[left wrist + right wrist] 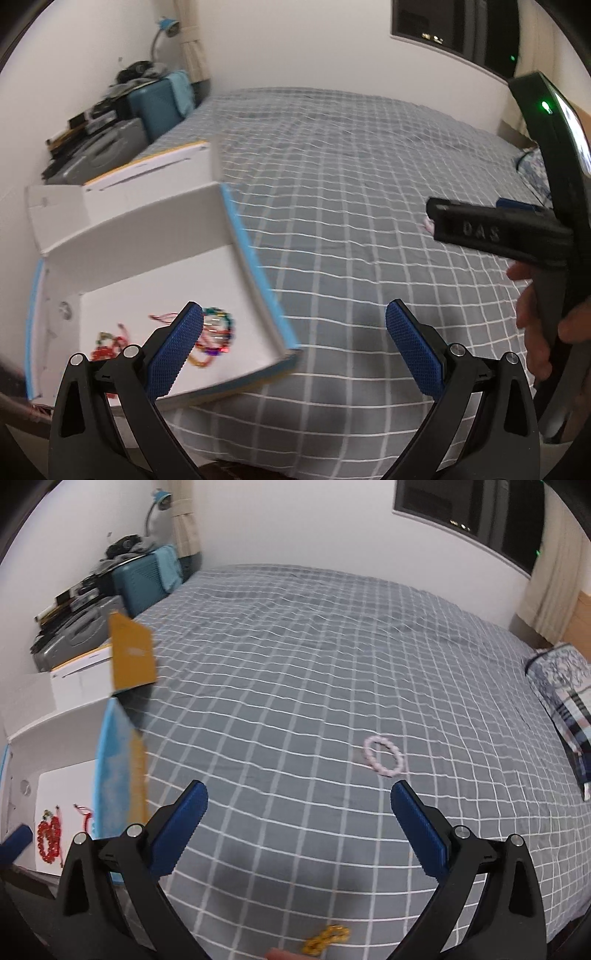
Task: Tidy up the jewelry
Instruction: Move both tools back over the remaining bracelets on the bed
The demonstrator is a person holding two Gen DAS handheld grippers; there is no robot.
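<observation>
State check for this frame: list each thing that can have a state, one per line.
Left gripper: open, nothing between its fingers.
Right gripper: open, holding nothing.
White box: open, on the bed.
Red bracelet: inside the box.
Multicoloured bracelet: inside the box.
Pink bracelet: loose on the bedspread.
Yellow bracelet: loose on the bedspread.

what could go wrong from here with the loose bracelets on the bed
1. The pink bracelet lies flat on the soft bedspread, so fingers may pinch fabric with it.
2. The yellow bracelet sits at the near edge, below the right gripper, easy to miss or knock off.
3. The box holds tangled strands already.
</observation>
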